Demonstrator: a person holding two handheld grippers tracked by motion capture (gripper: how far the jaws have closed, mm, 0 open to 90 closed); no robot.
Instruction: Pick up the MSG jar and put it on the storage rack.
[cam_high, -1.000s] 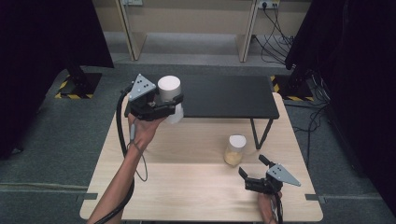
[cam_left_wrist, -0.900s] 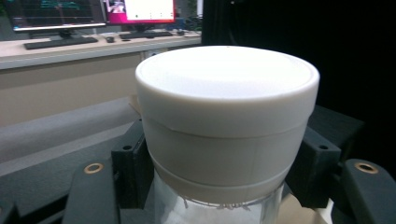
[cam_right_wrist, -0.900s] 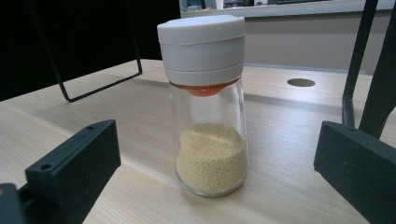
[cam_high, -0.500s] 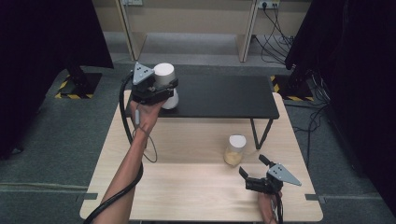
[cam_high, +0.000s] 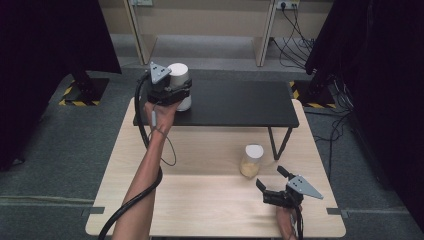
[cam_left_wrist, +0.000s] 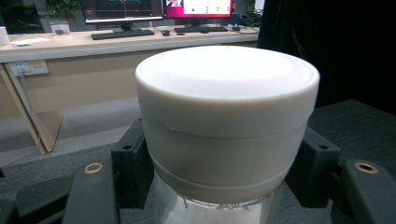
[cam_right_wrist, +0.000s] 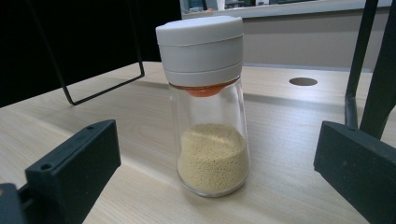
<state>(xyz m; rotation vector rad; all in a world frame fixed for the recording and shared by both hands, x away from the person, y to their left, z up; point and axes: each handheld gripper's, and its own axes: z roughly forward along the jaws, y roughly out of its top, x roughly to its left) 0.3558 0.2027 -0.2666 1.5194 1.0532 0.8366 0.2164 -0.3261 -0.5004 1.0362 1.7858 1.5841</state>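
White-capped and clear-bodied, a jar (cam_left_wrist: 227, 126) sits clamped between the jaws of the left gripper (cam_high: 169, 92), which press on its sides just under the cap. The left arm (cam_high: 150, 165) stretches far forward across the table (cam_high: 200, 200), the hand wrapped around the gripper's handle, holding the jar over the near left end of the black shelf (cam_high: 235, 102). From the high view the jar's base looks close to the shelf top, but whether it touches cannot be told. What the jar holds is hidden by the jaws and cap.

Near the front right edge of the table, the right hand (cam_high: 285, 220) holds the right gripper (cam_high: 270, 180) low and level, pointing forward and a little leftward. Its jaws stand wide apart and grip nothing. Just ahead of them, centred in the gap but clear of both jaws, a glass shaker (cam_right_wrist: 208, 107) stands upright on the wood. It has a white cap with an orange insert beneath, and fine yellowish grains fill roughly its lower third. Behind the shaker stands the shelf's black leg (cam_high: 278, 142).
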